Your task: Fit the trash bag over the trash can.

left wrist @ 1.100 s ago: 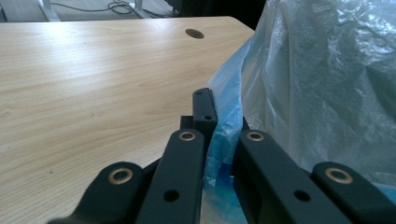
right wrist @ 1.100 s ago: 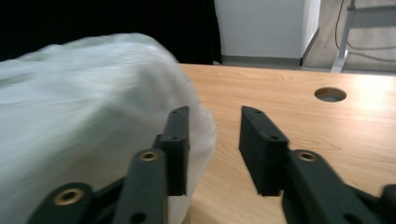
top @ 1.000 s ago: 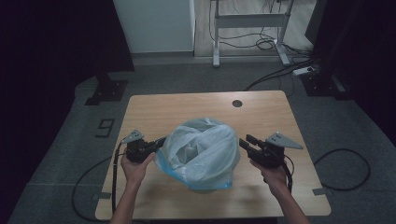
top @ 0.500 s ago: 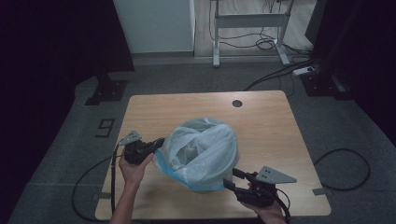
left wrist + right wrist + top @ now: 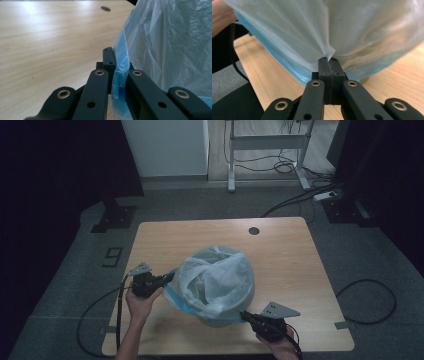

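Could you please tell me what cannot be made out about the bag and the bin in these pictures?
- Bin: in the high view the bag drapes over it, so its shape and colour are hidden.
- Inside the bag: crumpled plastic hides any contents in the high view.
- Left gripper: in its own view, bag film covers its right-hand jaw tip.
- Right gripper: in its own view, the bag hides the table beyond.

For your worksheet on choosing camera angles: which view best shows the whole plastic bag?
The high view: the plastic bag appears complete, draped over a bin on the table. The left gripper view shows just its blue-edged rim; the right gripper view shows a pinched fold of film.
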`<state>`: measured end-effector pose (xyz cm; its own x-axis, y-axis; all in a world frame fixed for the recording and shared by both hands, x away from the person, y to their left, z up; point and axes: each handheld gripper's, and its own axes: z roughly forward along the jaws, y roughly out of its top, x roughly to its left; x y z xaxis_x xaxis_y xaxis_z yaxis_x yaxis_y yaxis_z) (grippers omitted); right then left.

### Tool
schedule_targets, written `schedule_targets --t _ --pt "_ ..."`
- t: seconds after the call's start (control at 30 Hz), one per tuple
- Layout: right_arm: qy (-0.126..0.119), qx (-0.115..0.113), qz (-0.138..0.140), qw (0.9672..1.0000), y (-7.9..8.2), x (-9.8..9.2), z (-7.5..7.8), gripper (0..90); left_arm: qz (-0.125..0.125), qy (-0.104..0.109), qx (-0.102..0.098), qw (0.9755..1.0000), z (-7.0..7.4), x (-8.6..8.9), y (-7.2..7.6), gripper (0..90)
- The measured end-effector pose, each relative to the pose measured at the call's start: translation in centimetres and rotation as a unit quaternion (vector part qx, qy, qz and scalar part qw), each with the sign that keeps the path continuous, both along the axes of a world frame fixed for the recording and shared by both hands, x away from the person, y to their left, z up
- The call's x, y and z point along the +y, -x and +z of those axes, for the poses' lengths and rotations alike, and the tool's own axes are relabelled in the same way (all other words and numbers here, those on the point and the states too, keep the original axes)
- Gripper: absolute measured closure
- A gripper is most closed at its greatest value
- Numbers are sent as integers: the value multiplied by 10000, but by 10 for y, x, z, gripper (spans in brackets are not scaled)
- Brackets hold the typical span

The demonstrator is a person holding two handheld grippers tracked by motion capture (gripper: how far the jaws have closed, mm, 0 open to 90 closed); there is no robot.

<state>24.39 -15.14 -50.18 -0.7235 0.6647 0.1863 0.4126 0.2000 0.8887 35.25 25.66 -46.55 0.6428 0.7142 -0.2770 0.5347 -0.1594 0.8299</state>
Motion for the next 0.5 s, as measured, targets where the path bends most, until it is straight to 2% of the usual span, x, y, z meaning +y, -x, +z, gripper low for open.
schedule_targets --t 0.13,0.27,0.33,0.37,0.43,0.5 --pt "89 106 -72 9999 -7 -3 -9 893 -52 -91 71 9999 -5 -1 1 887" --pt "167 201 -148 9995 -13 -5 -15 893 -113 -69 73 9999 -5 -4 2 878" --pt "94 262 -176 9995 -15 -8 -17 892 -136 -71 76 9999 -5 -4 2 858" --pt "71 273 -181 9994 -16 -10 -17 892 -122 -75 -4 9999 -4 -3 3 835" --pt "-93 277 -199 9994 -15 -13 -16 877 35 -63 -180 9998 -1 -1 6 703" --pt "-227 226 -209 9993 -13 -15 -13 820 102 47 -305 9995 3 3 9 537"
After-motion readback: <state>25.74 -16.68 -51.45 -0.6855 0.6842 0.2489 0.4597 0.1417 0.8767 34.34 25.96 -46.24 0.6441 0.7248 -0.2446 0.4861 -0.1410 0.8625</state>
